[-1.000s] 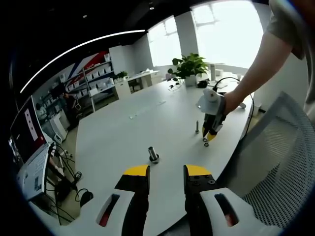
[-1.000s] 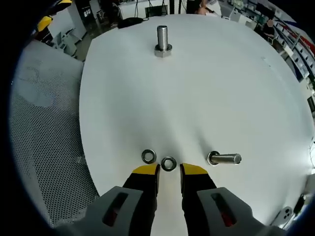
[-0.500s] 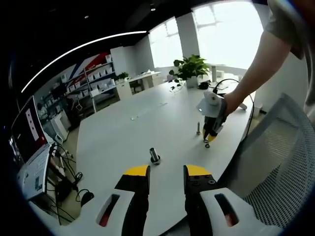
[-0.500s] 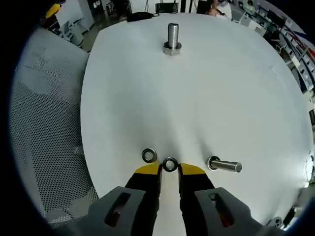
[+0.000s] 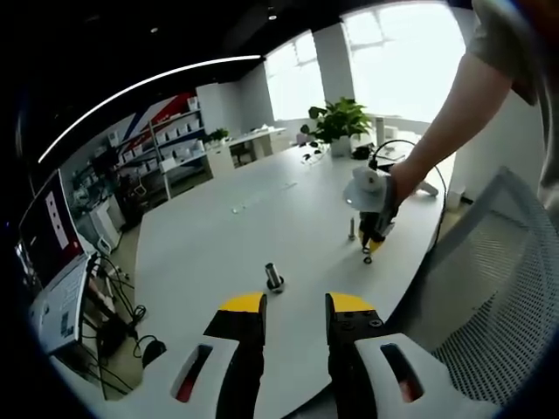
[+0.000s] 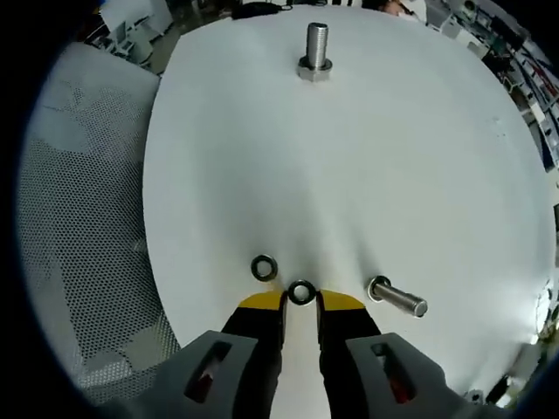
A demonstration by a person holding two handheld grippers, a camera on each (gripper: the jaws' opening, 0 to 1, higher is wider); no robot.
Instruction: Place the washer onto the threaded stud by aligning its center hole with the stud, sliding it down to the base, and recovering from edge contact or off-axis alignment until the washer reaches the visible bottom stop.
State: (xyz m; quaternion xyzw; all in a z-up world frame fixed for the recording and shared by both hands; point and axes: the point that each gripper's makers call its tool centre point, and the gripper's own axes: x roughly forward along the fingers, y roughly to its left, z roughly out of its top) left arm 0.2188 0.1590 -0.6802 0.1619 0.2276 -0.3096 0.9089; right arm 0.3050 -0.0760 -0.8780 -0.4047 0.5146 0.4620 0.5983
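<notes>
Steel washer (image 6: 300, 292) lies on the white table (image 6: 393, 157), between the parted tips of the right gripper (image 6: 300, 302). Second washer (image 6: 264, 267) at 10 o'clock. Left gripper (image 5: 295, 305) hangs open, empty.

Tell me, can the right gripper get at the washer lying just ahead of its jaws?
Probably yes: the right gripper is open, the washer lies flat at its tips, and nothing blocks it.

Near the table's (image 6: 367, 157) chair-side edge, two washers lie side by side (image 6: 264, 267) (image 6: 301, 291), one stud (image 6: 396, 298) just beside them; another stud (image 6: 315, 51) stands toward the far edge.
</notes>
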